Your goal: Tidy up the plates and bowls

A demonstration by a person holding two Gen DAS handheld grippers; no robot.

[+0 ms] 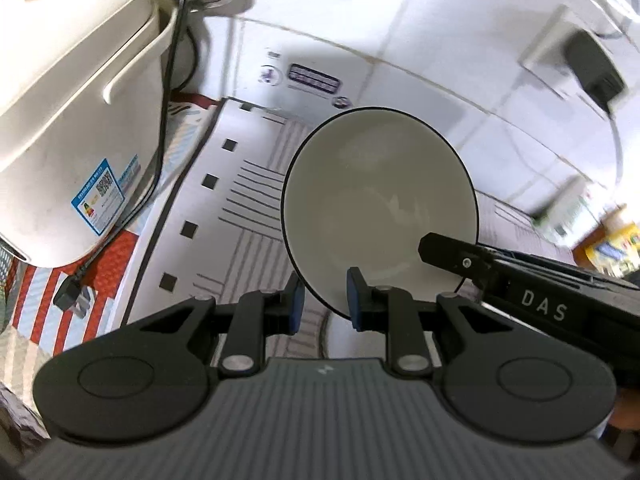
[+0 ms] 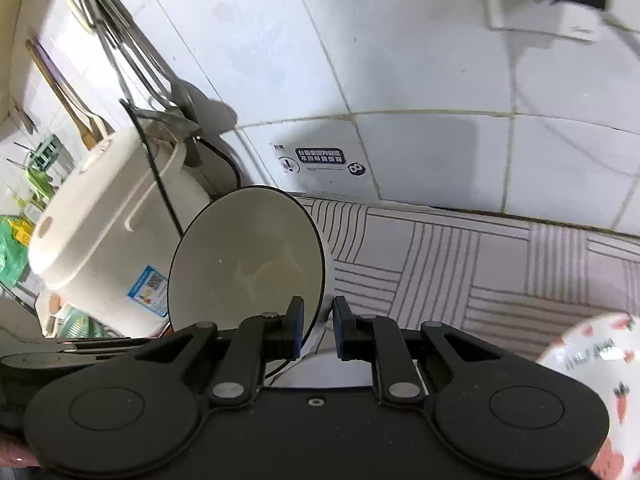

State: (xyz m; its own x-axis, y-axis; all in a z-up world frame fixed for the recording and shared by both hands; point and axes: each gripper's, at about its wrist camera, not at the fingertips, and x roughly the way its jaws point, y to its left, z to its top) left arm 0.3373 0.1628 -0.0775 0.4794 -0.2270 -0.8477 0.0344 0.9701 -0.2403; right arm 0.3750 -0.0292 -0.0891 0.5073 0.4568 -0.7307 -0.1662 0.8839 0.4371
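One rice cooker [image 1: 76, 120], white, the biggest item, standing at the left on a red-and-white checked mat [image 1: 100, 256]; one blue label on its side, one black power cord [image 1: 168, 92] trailing down its side to a plug lying on the mat. One bowl [image 1: 380, 204], cream inside with a dark rim, tilted up on edge and lifted off the counter. Both tools are on it: left gripper [image 1: 325, 298] pinches the near rim with its blue pads either side of the wall, right gripper [image 2: 318, 328] pinches the rim on the opposite side the same way. In the left view the right gripper's finger reaches in over the rim from the right. A second bowl [image 2: 592, 380], white with red strawberry-like prints, sits at the lower right edge of the right view, apart from the grippers, blurred.

One wall socket [image 1: 556, 48] with one black adapter plugged in, upper right. Several metal utensils [image 2: 132, 60] hang on the wall above the cooker, count unclear. One sticker set [image 2: 320, 162] on the bottom wall tile.

Counter is covered by a white mat with grey line pattern [image 2: 460, 264]. White tiled wall [image 2: 400, 40] behind. Green clutter far left, too blurred to name.
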